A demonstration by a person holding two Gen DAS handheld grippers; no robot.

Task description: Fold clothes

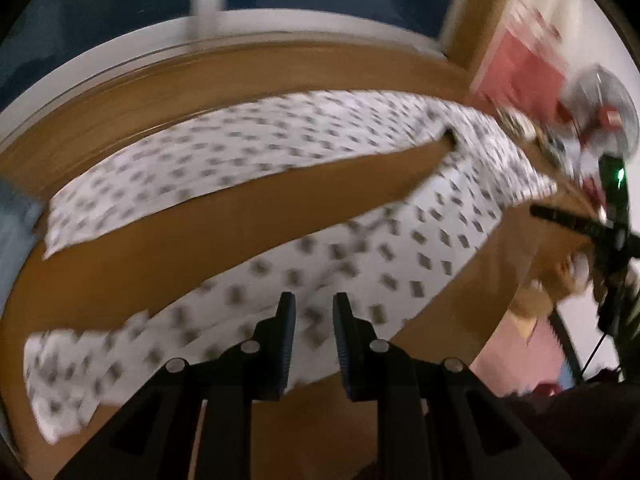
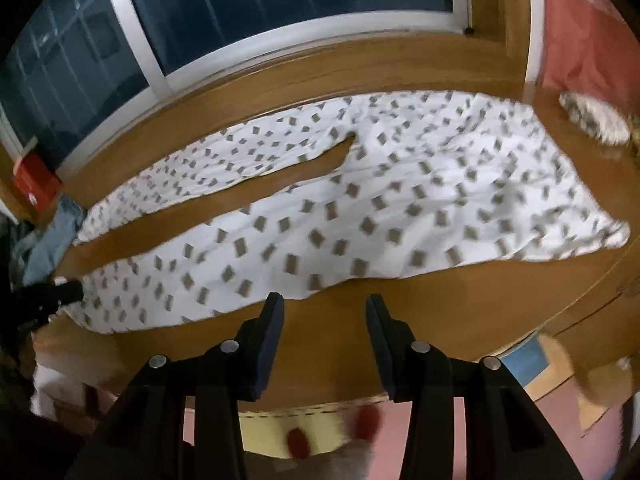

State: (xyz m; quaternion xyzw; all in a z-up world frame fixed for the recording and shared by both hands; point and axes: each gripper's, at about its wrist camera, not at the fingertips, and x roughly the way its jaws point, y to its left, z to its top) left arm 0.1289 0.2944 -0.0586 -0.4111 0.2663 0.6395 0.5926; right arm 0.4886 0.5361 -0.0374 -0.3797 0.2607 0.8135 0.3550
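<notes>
Trousers: white trousers (image 2: pixel 360 200) printed with small grey-brown rectangles lie flat on the wooden tabletop (image 2: pixel 460 304), legs running toward the left of the right wrist view, waist toward the right.
Layout: the two legs are spread with a strip of bare wood between them up to the crotch; laid out flat like this, the cloth looks ready for a first fold, probably one leg over the other.
Near leg: its lower edge lies closest to both tools, so it is likely the part to be lifted.
Right hand-held gripper: right hand-held gripper (image 2: pixel 324 312) hovers over bare wood just short of the near leg's edge, jaws apart, nothing between them.
Left hand-held gripper: left hand-held gripper (image 1: pixel 314 308) hangs above the near leg with a narrow gap between the jaws; no cloth shows in that gap, and the frame is blurred.
Reading: both tools point steeply down at the same long edge, which suits pinching it at two spots so the leg lifts evenly.
Surroundings: a window (image 2: pixel 280 4) with a pale frame runs behind the tabletop; a blue cloth (image 2: pixel 52 240) lies off the leg ends, and a second patterned bundle (image 2: pixel 592 120) sits at the far right.
Writing: no brand, label or legible text anywhere; a red box (image 2: pixel 34 182) by the window shows only a pale round mark, too small to read.
</notes>
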